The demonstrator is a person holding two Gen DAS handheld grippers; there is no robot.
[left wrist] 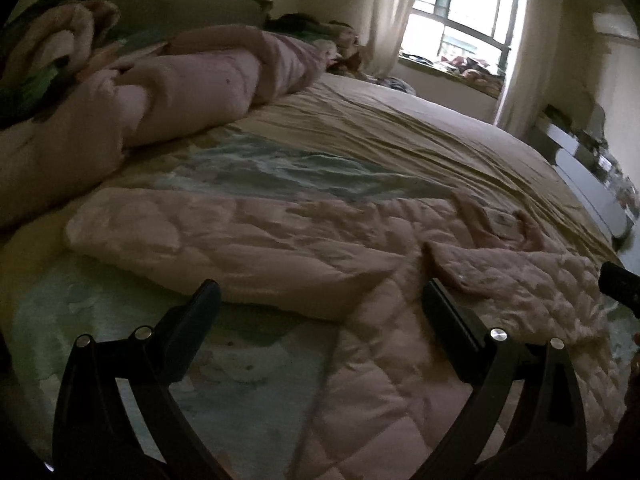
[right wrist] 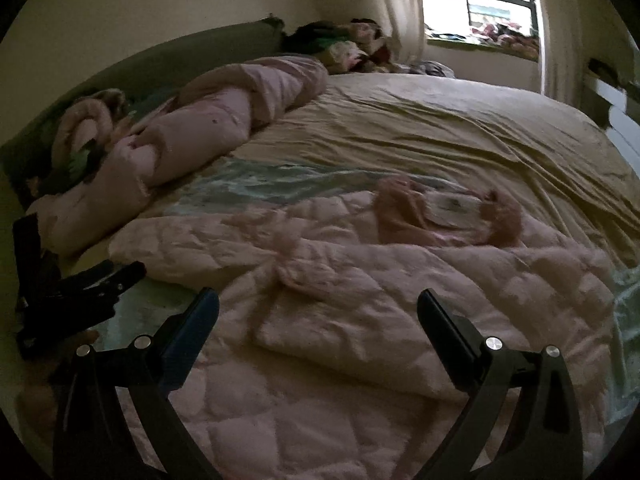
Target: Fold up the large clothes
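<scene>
Both tongs, left (left wrist: 320, 300) and right (right wrist: 318, 308), gape empty above the pink quilted coat (right wrist: 360, 300); its puffy sleeve folds may spring open.

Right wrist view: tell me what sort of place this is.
A home bedroom, most likely. A wide bed fills the view, with a rolled duvet at its head and a pink quilted coat spread on it. A curtained window stands behind.

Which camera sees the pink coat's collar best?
The right wrist view: the coat shows its collar spread wide, label visible. The left wrist view shows the collar off to the side, small.
</scene>
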